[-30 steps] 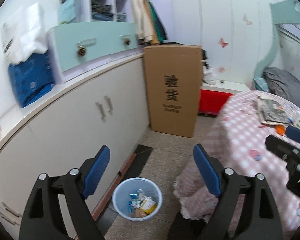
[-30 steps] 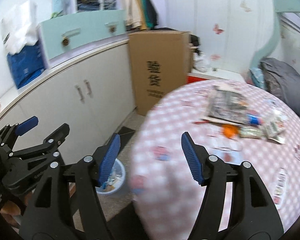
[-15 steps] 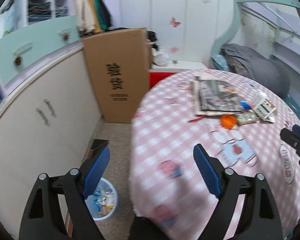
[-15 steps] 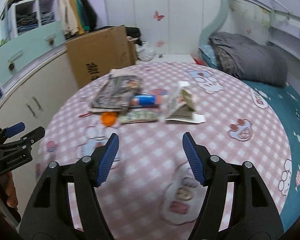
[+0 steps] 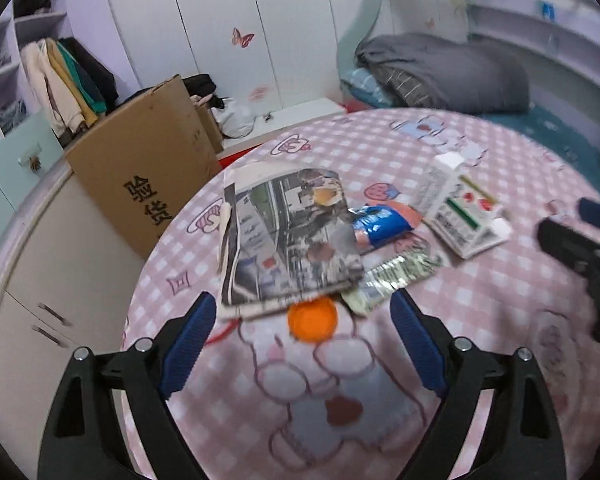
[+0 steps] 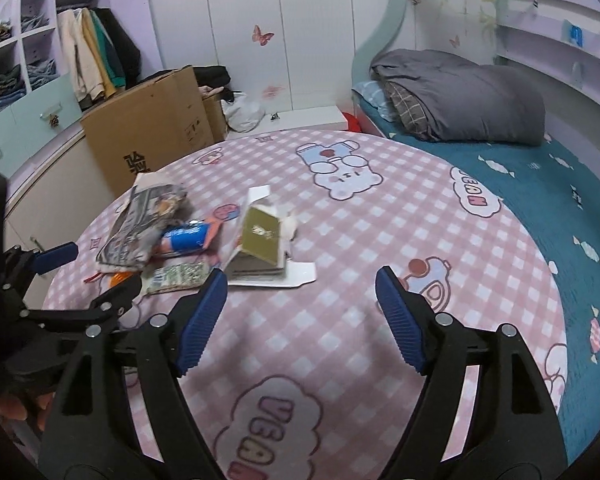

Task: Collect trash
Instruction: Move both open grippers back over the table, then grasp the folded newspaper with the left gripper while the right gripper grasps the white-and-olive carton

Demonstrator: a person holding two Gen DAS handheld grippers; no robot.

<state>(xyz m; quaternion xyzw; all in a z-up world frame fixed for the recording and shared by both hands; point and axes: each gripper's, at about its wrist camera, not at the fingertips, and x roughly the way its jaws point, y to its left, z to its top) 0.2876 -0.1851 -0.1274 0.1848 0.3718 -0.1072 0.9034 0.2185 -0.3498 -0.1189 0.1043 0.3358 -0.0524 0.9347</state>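
Observation:
Trash lies on a pink checked bedspread (image 5: 480, 300): a newspaper (image 5: 288, 236), an orange cap (image 5: 313, 317), a silver-green wrapper (image 5: 396, 276), a blue wrapper (image 5: 378, 223) and a flattened carton (image 5: 460, 212). My left gripper (image 5: 300, 344) is open and empty, just short of the orange cap. My right gripper (image 6: 300, 316) is open and empty above the bedspread (image 6: 380, 240), with the carton (image 6: 260, 244) just ahead to its left. The newspaper (image 6: 144, 224), blue wrapper (image 6: 188, 238) and left gripper's fingers (image 6: 56, 254) also show in the right wrist view.
A tall cardboard box (image 5: 152, 172) stands beside white cupboards (image 5: 40, 280) on the left. A grey duvet (image 6: 460, 96) lies at the bed's head. A teal sheet (image 6: 560, 220) covers the bed's right side. Clothes (image 6: 92, 56) hang at the back left.
Both grippers swung right from the floor bin and cupboards to the bed and moved closer to the trash pile. Both stayed open.

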